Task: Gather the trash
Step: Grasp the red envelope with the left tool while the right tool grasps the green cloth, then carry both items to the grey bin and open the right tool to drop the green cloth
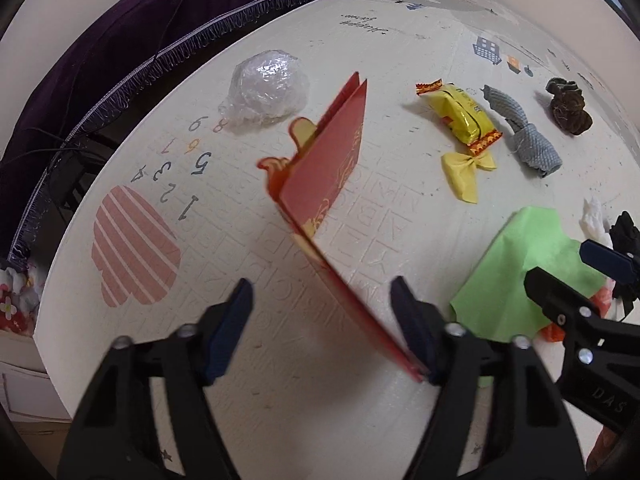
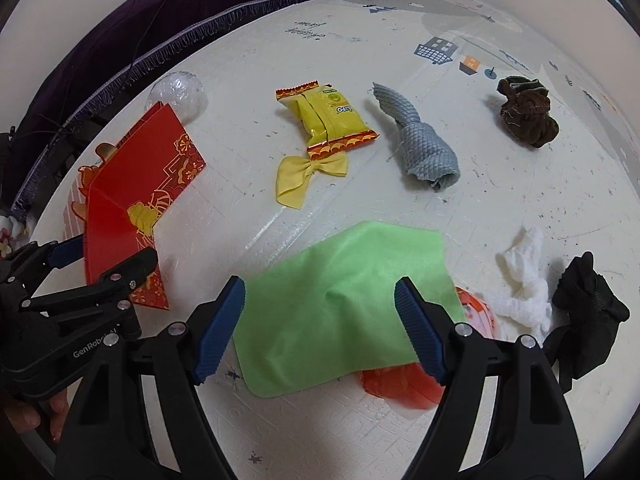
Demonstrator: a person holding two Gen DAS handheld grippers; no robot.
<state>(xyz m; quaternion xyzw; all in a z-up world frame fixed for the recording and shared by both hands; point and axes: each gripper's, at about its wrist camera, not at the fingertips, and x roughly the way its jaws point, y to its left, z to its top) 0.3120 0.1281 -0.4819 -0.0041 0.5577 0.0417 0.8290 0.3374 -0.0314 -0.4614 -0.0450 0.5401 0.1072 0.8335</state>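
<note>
**Left wrist view: red envelope in the jaws, green cloth waiting on the right**

Left wrist view shows your left gripper (image 1: 322,312) with a stiff red envelope (image 1: 328,168) standing on edge between its fingers. The near corner of the card touches the right pad (image 1: 412,320); the left pad stands clear of it, so the jaws are apart and not yet clamped. In the right wrist view the same envelope (image 2: 136,200) rests on the mat (image 2: 500,208) at the far left, gold print on glossy card, its flap open.

Your right gripper (image 2: 320,320) hangs with its jaws wide apart over a flat, soft green cloth (image 2: 344,300), holding nothing. An orange wrapper (image 2: 400,388) peeks out from under the cloth's near edge.

By my reading, you are at the pick-up step for two pieces at once. Next, the left jaws need to close squarely on the thin card so it does not slip sideways. The right needs to come down and pinch a fold of the cloth, which lies flat and gives little to bite.

Still spread on the mat, farther off:
- a crinkly yellow snack packet (image 2: 328,120)
- a yellow ribbon bow (image 2: 308,176)
- a rolled grey quilted rag (image 2: 420,148)
- a brown knotted lump (image 2: 528,116)
- a white crumpled tissue (image 2: 524,284)
- a black strap bundle (image 2: 588,312)
- a ball of clear plastic film (image 1: 264,88)
</note>
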